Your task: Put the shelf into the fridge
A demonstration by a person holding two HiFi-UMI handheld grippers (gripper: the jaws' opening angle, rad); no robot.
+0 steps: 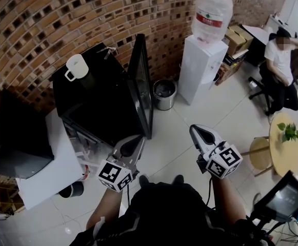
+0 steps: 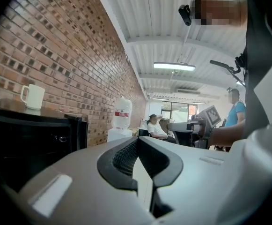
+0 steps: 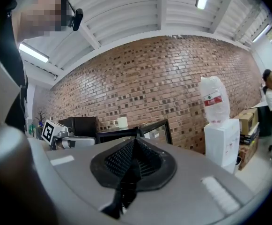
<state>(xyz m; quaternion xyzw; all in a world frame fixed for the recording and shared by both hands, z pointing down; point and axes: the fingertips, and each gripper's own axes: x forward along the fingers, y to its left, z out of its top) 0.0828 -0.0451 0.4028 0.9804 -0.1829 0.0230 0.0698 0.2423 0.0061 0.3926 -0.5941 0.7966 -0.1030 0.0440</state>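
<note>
Grey plastic jaws of L gripper (image 2: 136, 142) are pressed together, nothing btwn them. R gripper (image 3: 133, 142) is the same: closed tight, empty.

Head view: L gripper is low centre-left of frame and R gripper right of centre. Both point up-frame and are well apart from each other.

Just up-left of the L tip is the fridge (image 1: 95, 99), black. Its door (image 1: 141, 78) is swung open and seen edge-on, upper centre.

At the fridge's open front, left of the L gripper, there's a pale see-through piece, prob the shelf (image 1: 81, 146). It sits at or inside the opening. Can't tell if it's on its rails or only resting there. Its long axis seems to run across the opening, but it's too small to be sure.

Key relation: the shelf lies left and slightly up-frame of the L gripper, near but not touching. The R gripper is much further off, on the other side of the door. So L is the nearer hand, and I'd guess any reach goes left into the opening. Neither gripper has hold of the shelf.

Further back there's a mug (image 1: 77, 67) on the fridge top, a bin (image 1: 164, 94) by the brick wall (image 1: 46, 19), and a water dispenser (image 1: 202, 65) upper right. A person (image 1: 279, 60) sits far upper right.
</note>
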